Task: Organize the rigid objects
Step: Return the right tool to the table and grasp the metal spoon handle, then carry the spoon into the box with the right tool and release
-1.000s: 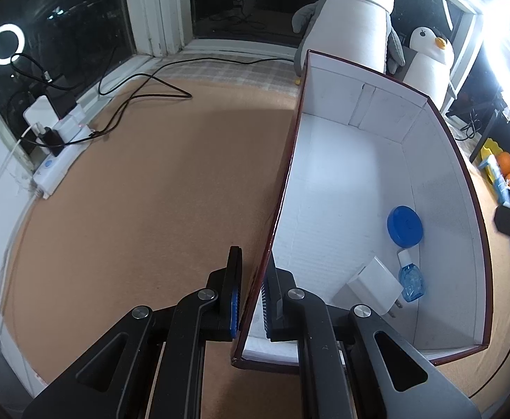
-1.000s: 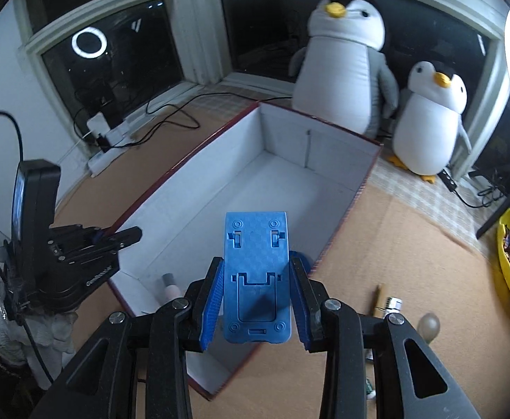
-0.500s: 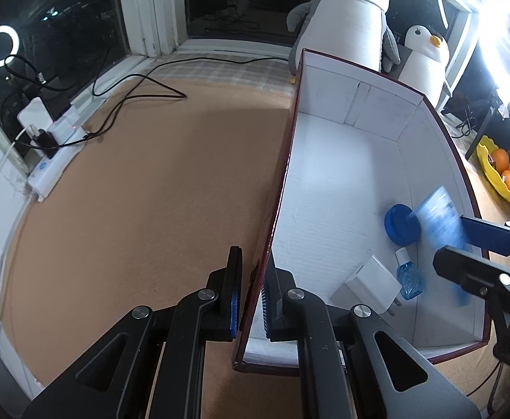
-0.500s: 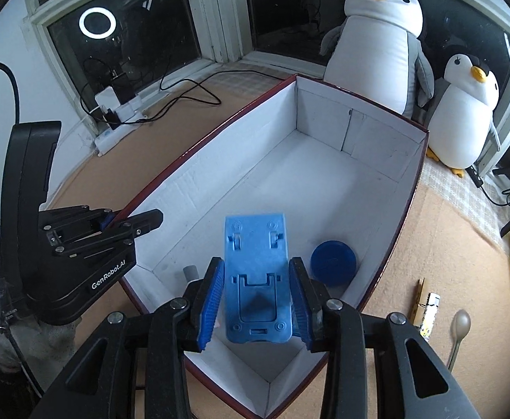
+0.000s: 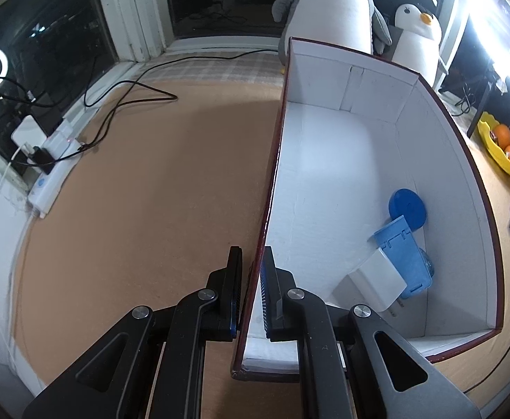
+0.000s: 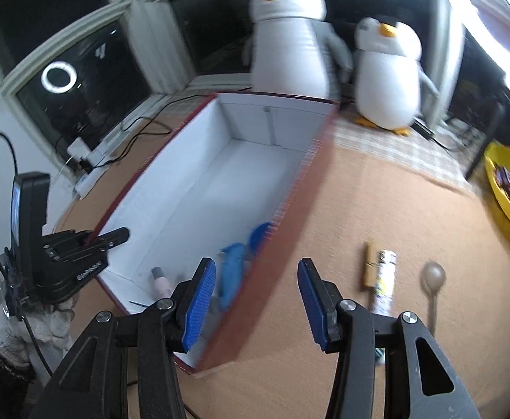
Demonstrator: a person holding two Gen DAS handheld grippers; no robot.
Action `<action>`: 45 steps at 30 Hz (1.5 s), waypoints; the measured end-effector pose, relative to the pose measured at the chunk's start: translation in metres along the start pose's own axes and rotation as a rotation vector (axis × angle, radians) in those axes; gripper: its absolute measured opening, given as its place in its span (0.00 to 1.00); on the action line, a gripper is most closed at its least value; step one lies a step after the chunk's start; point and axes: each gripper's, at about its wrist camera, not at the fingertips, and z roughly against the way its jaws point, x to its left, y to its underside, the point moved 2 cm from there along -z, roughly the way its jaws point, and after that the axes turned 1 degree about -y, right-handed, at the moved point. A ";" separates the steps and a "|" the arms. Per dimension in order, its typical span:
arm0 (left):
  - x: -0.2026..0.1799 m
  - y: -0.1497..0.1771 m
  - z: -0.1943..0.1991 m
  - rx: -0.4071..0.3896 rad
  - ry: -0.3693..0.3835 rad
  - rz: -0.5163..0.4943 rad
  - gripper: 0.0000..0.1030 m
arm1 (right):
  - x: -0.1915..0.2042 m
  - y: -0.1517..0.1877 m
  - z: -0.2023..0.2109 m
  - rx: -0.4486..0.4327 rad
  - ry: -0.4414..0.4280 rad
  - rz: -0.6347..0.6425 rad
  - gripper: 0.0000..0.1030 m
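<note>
Left gripper (image 5: 252, 291), low centre of its own view: clenched on the thin dark-red side wall of the box (image 5: 324, 160), 1 ribbed blue pad each side. Right gripper (image 6: 256, 300), low centre of the right wrist view: jaws opening, nothing between them, straddling the smeared red right wall of the box. Right wrist view blurred by motion; edges streaked, small items soft.

Box: rigid card, white inside, open top, near corner cut off behind black fingers. Inside, lower right of the left wrist view: blue plastic phone stand (image 5: 403, 255), flat and slotted, lying tilted over a white square charger (image 5: 377, 281); round blue lid (image 5: 407, 207) just beyond, touching the stand; a clear blue bottle mostly hidden beneath. Pale pink bottle (image 6: 160, 281) at the near end, seen only from the right wrist.

Outside, right of the box on brown cork-like board: wooden clip (image 6: 370, 265), white tube (image 6: 384, 279), spoon (image 6: 433, 286), all blurred. Yellow bowl (image 6: 499, 188) of oranges cut off at right edge. 2 plush penguins (image 6: 289, 35) behind.
</note>
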 end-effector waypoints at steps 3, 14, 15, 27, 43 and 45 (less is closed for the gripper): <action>-0.001 0.000 -0.001 0.006 -0.008 -0.009 0.08 | -0.038 0.010 0.011 -0.018 0.035 -0.100 0.44; -0.004 -0.001 -0.005 0.028 -0.031 -0.033 0.08 | -0.164 0.059 0.017 0.056 0.215 -0.332 0.43; -0.004 -0.001 -0.005 0.029 -0.033 -0.035 0.08 | -0.171 0.062 0.013 0.072 0.218 -0.344 0.42; -0.005 -0.001 -0.005 0.032 -0.040 -0.037 0.08 | -0.181 0.072 -0.031 0.187 0.245 -0.324 0.35; -0.005 -0.001 -0.005 0.028 -0.036 -0.026 0.08 | -0.188 0.070 -0.036 0.216 0.301 -0.304 0.07; -0.004 -0.001 -0.005 0.027 -0.035 -0.023 0.08 | -0.187 0.070 -0.035 0.209 0.299 -0.306 0.07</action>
